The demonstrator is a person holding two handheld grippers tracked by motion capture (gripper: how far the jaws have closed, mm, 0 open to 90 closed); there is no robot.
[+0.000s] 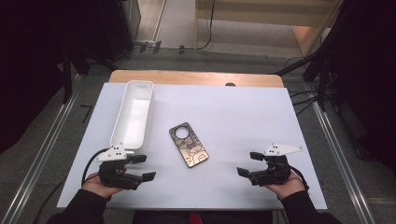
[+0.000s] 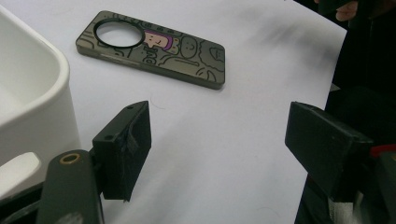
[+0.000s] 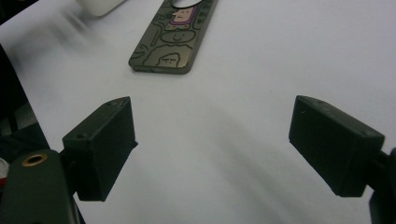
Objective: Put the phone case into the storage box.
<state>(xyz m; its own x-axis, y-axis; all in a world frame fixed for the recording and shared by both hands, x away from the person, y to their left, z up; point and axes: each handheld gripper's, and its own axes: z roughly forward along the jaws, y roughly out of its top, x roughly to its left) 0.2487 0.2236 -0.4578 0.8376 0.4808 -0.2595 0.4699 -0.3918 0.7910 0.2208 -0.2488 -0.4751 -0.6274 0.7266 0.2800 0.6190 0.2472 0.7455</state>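
The white tray [image 2: 32, 93] is cut off by the left edge of the left gripper view, the phone case [image 3: 173, 37] loses its camera-ring end at the top edge of the right gripper view, and its printed lettering is too small to read.

Left gripper [image 1: 142, 167] sits in the person's left hand [image 1: 100, 184], forearm entering from the bottom edge, jaws spread wide with nothing between them. Right gripper [image 1: 250, 163] in the right hand [image 1: 286, 184], mirrored pose, jaws likewise apart and empty. Both point inward, toward each other, well apart.
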